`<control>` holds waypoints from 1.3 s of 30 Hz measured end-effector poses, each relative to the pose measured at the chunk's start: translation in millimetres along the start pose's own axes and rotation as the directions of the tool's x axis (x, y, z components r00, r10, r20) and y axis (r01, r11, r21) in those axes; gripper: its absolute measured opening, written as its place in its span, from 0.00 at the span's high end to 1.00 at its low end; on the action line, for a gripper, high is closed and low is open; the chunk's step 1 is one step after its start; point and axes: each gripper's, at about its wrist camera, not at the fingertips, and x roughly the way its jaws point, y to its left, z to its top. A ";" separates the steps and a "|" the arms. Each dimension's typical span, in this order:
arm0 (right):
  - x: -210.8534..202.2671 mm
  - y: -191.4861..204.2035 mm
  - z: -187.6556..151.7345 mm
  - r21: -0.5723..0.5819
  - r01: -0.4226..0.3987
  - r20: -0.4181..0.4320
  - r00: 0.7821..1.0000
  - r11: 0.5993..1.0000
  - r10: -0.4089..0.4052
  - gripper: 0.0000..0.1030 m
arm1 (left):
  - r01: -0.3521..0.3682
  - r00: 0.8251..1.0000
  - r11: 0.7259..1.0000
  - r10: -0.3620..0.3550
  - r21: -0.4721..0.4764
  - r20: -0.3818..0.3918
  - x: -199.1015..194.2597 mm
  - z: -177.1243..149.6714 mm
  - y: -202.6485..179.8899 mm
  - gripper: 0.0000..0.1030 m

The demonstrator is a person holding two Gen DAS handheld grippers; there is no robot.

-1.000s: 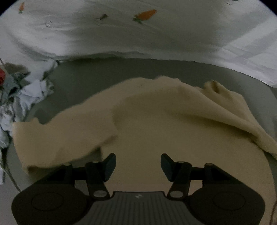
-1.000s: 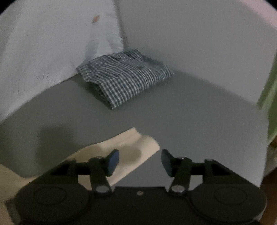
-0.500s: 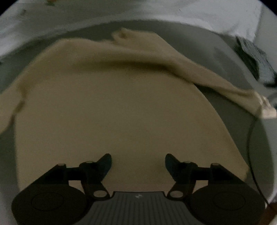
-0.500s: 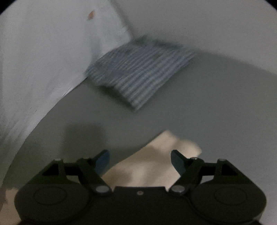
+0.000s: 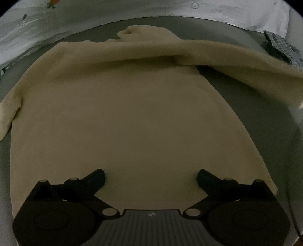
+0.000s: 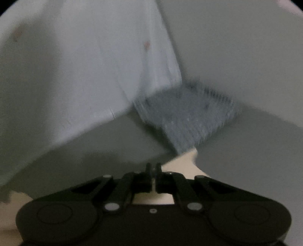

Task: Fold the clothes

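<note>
A cream sweater [image 5: 132,117] lies spread flat on the grey table [image 5: 246,98], body toward me, its right sleeve [image 5: 246,62] stretched out to the right. My left gripper [image 5: 150,177] is wide open and empty, hovering over the sweater's lower body. My right gripper [image 6: 153,168] is shut on the cream sleeve end [image 6: 184,162], which pokes out past the fingers. The view there is blurred by motion.
A folded blue checked shirt [image 6: 187,117] lies in the far corner of the table, also showing in the left wrist view [image 5: 282,47]. A white sheet with small prints [image 5: 132,9] hangs along the back. A pale wall [image 6: 236,47] stands behind the shirt.
My right gripper has closed on the sleeve end and moved toward the checked shirt. My left gripper has opened wider and swung over the sweater's body; the sleeve is now pulled out straight.
</note>
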 end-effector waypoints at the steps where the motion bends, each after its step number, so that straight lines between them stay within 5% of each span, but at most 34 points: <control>1: -19.5 -5.6 -1.1 0.009 -0.011 0.019 1.000 1.000 0.011 1.00 | -0.003 1.000 1.000 0.003 -0.008 -0.003 -0.7 0.2 0.5 0.00; 4: -60.5 -21.7 -26.7 -0.038 0.075 0.013 0.997 0.996 -0.075 0.99 | -0.007 1.000 1.000 0.007 -0.016 -0.005 -2.4 -0.1 0.6 0.00; 6: -58.8 -40.0 -56.7 -0.043 0.116 -0.126 0.985 0.992 -0.121 0.98 | -0.012 1.000 1.000 0.012 -0.021 0.002 -4.3 -1.4 -0.1 0.00; 9: -43.9 -70.9 -83.2 0.086 0.159 -0.326 0.937 0.984 -0.123 0.96 | -0.015 1.000 1.000 0.015 -0.025 0.006 -7.3 -2.7 -0.8 0.00; 10: -41.2 -75.4 -82.8 0.109 0.161 -0.332 0.936 0.981 -0.117 0.90 | -0.015 1.000 1.000 0.015 -0.025 0.006 -8.0 -2.9 -0.9 0.00; 13: -34.0 -84.3 -73.8 0.174 0.144 -0.303 0.949 0.974 -0.086 0.51 | -0.016 1.000 1.000 0.016 -0.025 0.005 -10.1 -3.0 -1.6 0.00; 17: -6.2 -94.6 -48.6 0.319 0.095 -0.262 0.965 0.943 -0.009 0.41 | -0.017 1.000 1.000 0.017 -0.025 0.009 -10.2 -2.8 -6.3 0.00; 28: 37.1 -105.6 -44.0 0.613 0.065 -0.324 0.930 0.788 0.175 0.23 | -0.018 0.999 1.000 0.019 -0.025 0.039 -5.6 -4.5 -7.6 0.00; 31: 40.3 -103.7 -43.2 0.623 0.055 -0.315 0.931 0.780 0.186 0.21 | -0.019 0.999 1.000 0.020 -0.024 0.048 -5.4 -5.0 -7.9 0.00; 36: 36.5 -89.4 -40.8 0.568 0.077 -0.328 0.934 0.819 0.139 0.21 | -0.018 0.997 1.000 0.020 -0.020 0.069 -7.0 -8.6 -8.0 0.00; 37: 34.5 -85.8 -41.4 0.542 0.086 -0.324 0.939 0.836 0.113 0.31 | -0.018 0.997 1.000 0.019 -0.019 0.070 -7.2 -8.8 -8.1 0.00; 38: 32.1 -81.6 -41.8 0.491 0.102 -0.325 0.943 0.865 0.073 0.62 | -0.017 0.997 1.000 0.018 -0.018 0.070 -7.2 -8.6 -7.9 0.00; 39: 33.1 -76.0 -41.5 0.421 0.119 -0.330 0.943 0.899 0.030 0.80 | -0.016 0.997 1.000 0.017 -0.016 0.070 -7.0 -8.4 -7.4 0.00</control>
